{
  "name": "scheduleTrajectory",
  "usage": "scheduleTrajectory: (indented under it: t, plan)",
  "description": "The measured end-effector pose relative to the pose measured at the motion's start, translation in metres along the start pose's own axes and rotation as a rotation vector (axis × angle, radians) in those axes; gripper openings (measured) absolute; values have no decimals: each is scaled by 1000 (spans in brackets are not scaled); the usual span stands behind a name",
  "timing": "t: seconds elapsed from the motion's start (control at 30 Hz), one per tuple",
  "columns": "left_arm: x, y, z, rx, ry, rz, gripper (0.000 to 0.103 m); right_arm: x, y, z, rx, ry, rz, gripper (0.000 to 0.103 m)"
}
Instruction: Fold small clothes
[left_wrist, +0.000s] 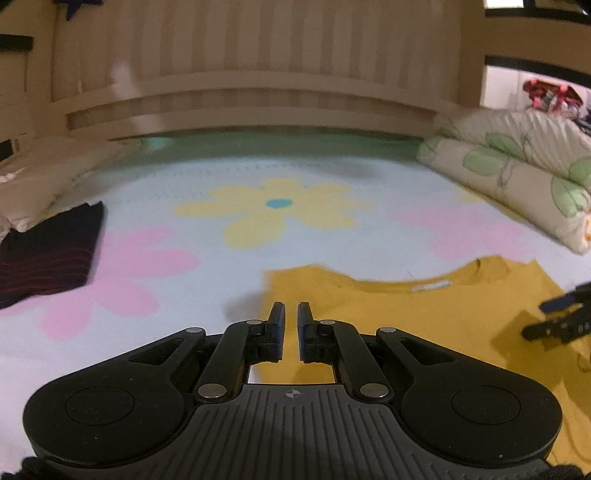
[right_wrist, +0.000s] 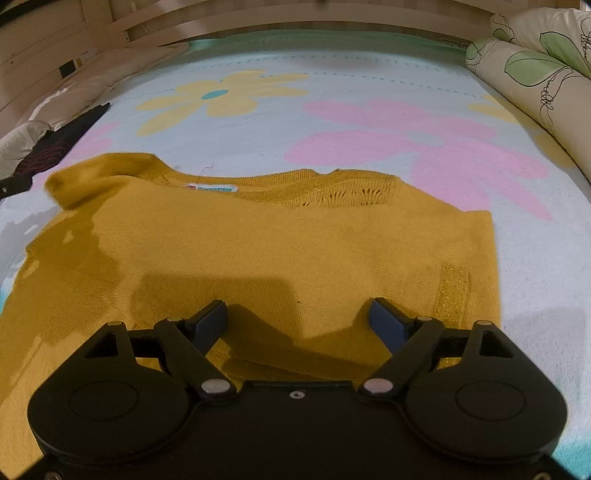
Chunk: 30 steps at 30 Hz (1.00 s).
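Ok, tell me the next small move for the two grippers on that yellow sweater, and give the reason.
Probably lower the right gripper onto the yellow sweater near its right edge and close on it. Its jaws are wide open and empty above the knit, and the sweater lies flat, neckline away, its sides seemingly already turned in. The left gripper, nearly closed and empty, sits at the opposite edge, ready to pinch there too.

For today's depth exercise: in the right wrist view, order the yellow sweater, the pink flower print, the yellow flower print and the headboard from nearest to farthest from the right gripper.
1. Yellow sweater: directly under and ahead of the right gripper.
2. Pink flower print: beyond the sweater, to the right.
3. Yellow flower print: farther up the bed, left of centre.
4. Headboard: across the far end.
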<state>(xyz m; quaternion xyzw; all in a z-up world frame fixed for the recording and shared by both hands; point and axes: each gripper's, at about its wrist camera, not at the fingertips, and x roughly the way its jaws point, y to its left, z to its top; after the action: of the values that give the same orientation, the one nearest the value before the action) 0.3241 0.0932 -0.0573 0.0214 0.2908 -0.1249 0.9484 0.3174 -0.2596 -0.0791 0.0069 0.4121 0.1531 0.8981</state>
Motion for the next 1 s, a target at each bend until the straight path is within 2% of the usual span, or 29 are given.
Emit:
scheduleTrajectory:
  t: [0.1, 0.23, 0.3, 0.4, 0.43, 0.5, 0.53, 0.63, 0.8, 1.0]
  plan:
    - [15, -5, 1, 14, 61, 0, 7, 0, 0, 0, -1, 0, -1, 87]
    - [45, -3, 12, -36, 111, 5, 7, 0, 0, 0, -1, 0, 0, 87]
    - [67, 1, 17, -65, 169, 19, 9, 0, 0, 0, -1, 0, 0, 87]
    - [99, 9, 14, -99, 283, 95, 36, 0, 0, 0, -2, 0, 1, 87]
    - [101, 12, 12, -120, 261, 109, 49, 0, 0, 0, -2, 0, 2, 87]
    - [107, 15, 11, -149, 270, 160, 70, 1, 0, -1, -4, -3, 12, 92]
    - [107, 16, 10, -155, 268, 173, 75, 1, 0, -1, -6, -5, 19, 93]
    - [107, 16, 9, -151, 272, 192, 82, 2, 3, -3, -26, -9, 19, 98]
    - [102, 19, 19, -174, 312, 182, 83, 2, 6, -5, -37, -19, 16, 102]
    - [52, 16, 15, -235, 306, 134, 83, 2, 9, -7, -56, -37, 4, 102]
